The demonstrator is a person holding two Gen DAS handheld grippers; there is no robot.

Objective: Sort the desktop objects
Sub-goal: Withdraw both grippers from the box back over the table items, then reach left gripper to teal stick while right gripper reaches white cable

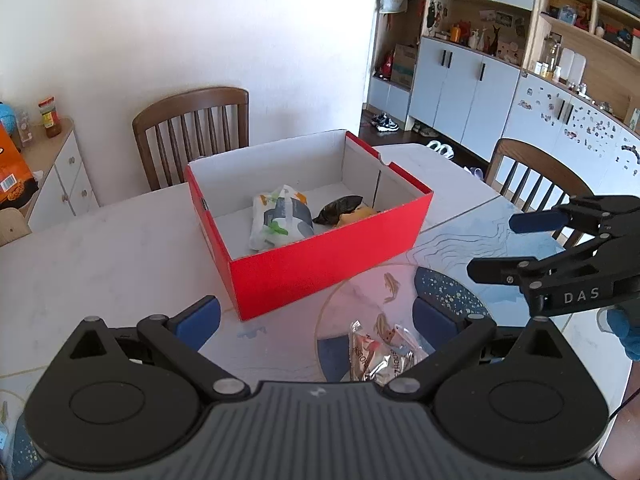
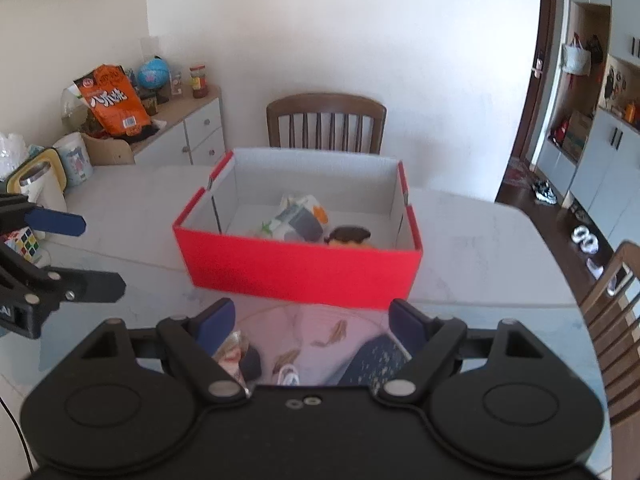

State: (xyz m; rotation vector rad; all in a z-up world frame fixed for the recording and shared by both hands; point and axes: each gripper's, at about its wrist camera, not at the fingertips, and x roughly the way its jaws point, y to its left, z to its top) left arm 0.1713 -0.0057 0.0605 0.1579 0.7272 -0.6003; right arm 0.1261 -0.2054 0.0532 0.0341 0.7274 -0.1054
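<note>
Both sets of jaws stand wide apart and hold nothing. My left gripper [image 1: 316, 316] hangs over the near edge of the table [image 1: 120, 248], fingers straddling a glass plate [image 1: 352, 300] with fish printed on it. My right gripper [image 2: 312, 320] hovers over the same plate from the other side.

Progress, as I judge it: partly done. The red box [image 1: 320, 268], set toward the middle of the table, already holds a white wipes pack [image 1: 280, 220] and a dark-and-orange item [image 1: 344, 210] lying just beside it. Left to sort: a foil snack packet [image 1: 376, 356] on the plate, close under the left jaws, and a puzzle cube [image 2: 25, 242] at the table's left edge in the right wrist view.

Hard to make out: the packet is half hidden behind the gripper bodies in both views. A small white thing on the plate is cut off; can't identify. The dark item's nature is unclear. The table's near edge is masked by both grippers.
</note>
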